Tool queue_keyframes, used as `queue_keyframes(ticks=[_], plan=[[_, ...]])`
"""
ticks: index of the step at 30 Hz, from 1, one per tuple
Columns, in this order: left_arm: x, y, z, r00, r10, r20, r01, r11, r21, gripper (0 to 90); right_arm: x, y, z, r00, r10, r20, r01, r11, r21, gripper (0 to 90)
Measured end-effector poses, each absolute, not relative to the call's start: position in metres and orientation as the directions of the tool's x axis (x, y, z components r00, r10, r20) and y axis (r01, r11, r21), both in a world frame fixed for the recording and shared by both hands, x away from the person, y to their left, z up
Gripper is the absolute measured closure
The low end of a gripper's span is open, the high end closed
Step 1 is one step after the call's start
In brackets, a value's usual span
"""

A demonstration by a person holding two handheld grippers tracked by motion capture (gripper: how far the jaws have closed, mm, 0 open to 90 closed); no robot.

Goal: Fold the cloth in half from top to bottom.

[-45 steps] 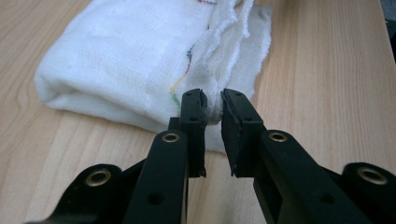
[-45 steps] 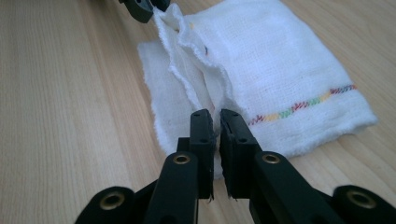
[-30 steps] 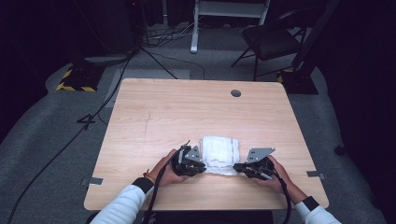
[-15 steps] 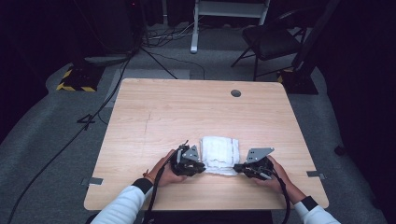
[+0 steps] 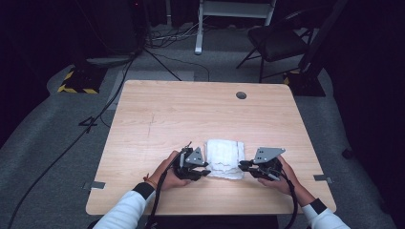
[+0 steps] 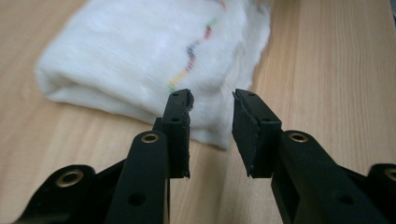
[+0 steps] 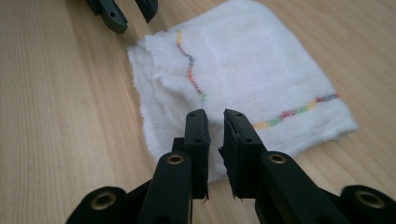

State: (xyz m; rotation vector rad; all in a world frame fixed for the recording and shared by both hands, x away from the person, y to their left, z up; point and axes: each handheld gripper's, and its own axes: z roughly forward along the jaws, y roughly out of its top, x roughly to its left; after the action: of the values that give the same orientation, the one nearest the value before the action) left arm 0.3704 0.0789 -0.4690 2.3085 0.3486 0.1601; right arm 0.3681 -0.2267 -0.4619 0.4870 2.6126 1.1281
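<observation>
White woven cloth, folded into a thick rectangular pad, lies on the near half of the light wooden table in the high view, between the 2 grippers. The left gripper sits just beside its left edge, the right gripper just beside its right edge, each held by a hand in a white sleeve with a dark cuff. A grey three-cornered plate tops each gripper.

Left gripper view: the folded cloth rests flat on the wood, soft and rounded along its fold, with a thin wavy line of multicoloured stitching across its top. The left gripper has just been opening; its 2 black jaws stand apart with a clear gap, tips at the cloth's ragged corner, nothing clamped between them.

Right gripper view: the cloth shows 2 multicoloured stitched lines and a frayed, layered edge nearest the camera. The right gripper has just been opening too; its jaws stand a narrow slit apart over that edge, gripping nothing. The left gripper shows beyond the far corner.
</observation>
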Motion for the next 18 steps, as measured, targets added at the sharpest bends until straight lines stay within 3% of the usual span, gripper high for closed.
queue_keyframes(ticks=[6,16,18], plan=[[0.371,0.088,-0.456,0.934,0.356,0.034,0.213,-0.631,0.746,57.6,0.368,-0.233,-0.453,-0.894,0.431,-0.121,0.202,0.630,0.750,66.3],[0.367,0.097,-0.452,0.889,0.452,0.076,0.262,-0.637,0.725,33.4,0.372,-0.249,-0.444,-0.847,0.510,-0.151,0.238,0.616,0.751,39.4],[0.367,0.099,-0.452,0.880,0.470,0.065,0.282,-0.627,0.726,28.9,0.372,-0.254,-0.444,-0.830,0.535,-0.158,0.252,0.612,0.749,37.3]])
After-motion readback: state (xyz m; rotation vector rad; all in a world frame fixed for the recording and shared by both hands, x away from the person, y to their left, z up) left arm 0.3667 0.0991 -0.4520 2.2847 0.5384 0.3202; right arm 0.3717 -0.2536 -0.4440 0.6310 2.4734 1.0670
